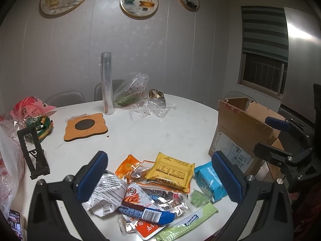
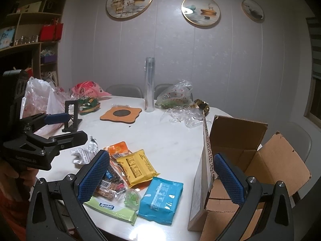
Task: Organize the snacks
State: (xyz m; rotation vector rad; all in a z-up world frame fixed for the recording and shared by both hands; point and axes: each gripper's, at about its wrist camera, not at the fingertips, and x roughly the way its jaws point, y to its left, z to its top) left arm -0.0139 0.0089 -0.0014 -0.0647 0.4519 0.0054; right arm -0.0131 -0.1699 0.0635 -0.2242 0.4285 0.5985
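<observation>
Both claws hang spread and empty — left claw (image 1: 160, 177) over the heaped snack packets (image 1: 152, 188) on the worktop (image 1: 160, 124), right claw (image 2: 161, 177) beside the open cardboard box (image 2: 238, 138), presumably their destination.

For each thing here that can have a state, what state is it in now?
cardboard box: open, flaps up, upright at the table edge
left gripper: open, empty, over the snack pile
right gripper: open, empty
yellow packet: sealed, lying flat on other snacks
blue packet: sealed, flat on the table
clear roll: standing upright
clear plastic bag: open, crumpled
</observation>
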